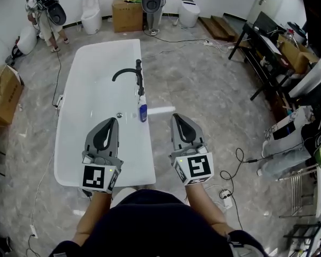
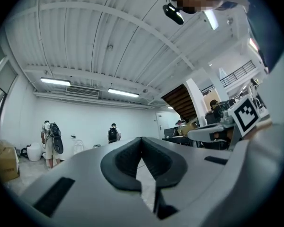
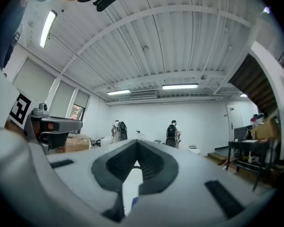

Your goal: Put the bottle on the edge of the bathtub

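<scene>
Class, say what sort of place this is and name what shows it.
Probably a workshop or storeroom, not a home bathroom: a freestanding bathtub on bare floor, loose toilets standing about, and cardboard boxes.

Bright, even light from ceiling tubes (image 3: 180, 86), shadows pretty soft; gripper views are heavily fisheyed with dark corners.

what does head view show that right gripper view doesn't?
Head view only: the bathtub, the bottle standing on its rim, the black faucet, the left gripper and right gripper. Right gripper view only: the ceiling with strip lights, and that gripper's jaw tips meeting, nothing between them. Both: a person with a backpack by the far wall.
</scene>
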Action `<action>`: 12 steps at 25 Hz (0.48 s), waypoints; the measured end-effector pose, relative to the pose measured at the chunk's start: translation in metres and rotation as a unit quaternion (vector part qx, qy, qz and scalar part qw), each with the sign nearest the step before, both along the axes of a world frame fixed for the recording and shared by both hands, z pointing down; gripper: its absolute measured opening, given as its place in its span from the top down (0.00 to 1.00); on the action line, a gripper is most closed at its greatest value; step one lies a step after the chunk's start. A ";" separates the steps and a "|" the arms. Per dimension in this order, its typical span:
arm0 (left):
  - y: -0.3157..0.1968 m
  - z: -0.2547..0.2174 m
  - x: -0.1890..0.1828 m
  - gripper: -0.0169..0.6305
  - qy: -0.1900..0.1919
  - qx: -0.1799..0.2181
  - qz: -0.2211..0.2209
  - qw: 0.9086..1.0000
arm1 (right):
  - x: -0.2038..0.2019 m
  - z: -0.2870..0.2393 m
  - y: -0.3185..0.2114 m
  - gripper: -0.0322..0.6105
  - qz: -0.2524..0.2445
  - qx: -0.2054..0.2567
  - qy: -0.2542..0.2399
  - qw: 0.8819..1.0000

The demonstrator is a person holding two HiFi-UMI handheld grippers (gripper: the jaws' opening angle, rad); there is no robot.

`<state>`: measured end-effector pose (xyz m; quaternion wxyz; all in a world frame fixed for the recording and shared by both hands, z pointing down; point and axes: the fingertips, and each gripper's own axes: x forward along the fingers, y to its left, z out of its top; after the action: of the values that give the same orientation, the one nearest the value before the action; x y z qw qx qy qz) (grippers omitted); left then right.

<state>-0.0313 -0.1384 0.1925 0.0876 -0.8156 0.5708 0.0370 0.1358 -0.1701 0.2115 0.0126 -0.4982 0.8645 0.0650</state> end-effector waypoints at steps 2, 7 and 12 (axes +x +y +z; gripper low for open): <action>0.006 -0.003 0.002 0.97 0.002 0.006 -0.002 1.000 | 0.003 -0.008 0.005 0.95 0.002 0.010 -0.003 1.000; 0.015 -0.010 0.006 0.97 0.002 0.017 -0.005 1.000 | 0.009 -0.020 0.017 0.95 0.004 0.022 0.005 1.000; 0.018 -0.026 0.009 0.97 -0.006 0.040 -0.008 0.999 | 0.019 -0.027 0.022 0.95 0.019 0.033 0.007 0.999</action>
<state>-0.0223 -0.1201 0.1661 0.1238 -0.8068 0.5751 0.0548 0.1549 -0.1482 0.1843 0.0213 -0.5133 0.8524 0.0970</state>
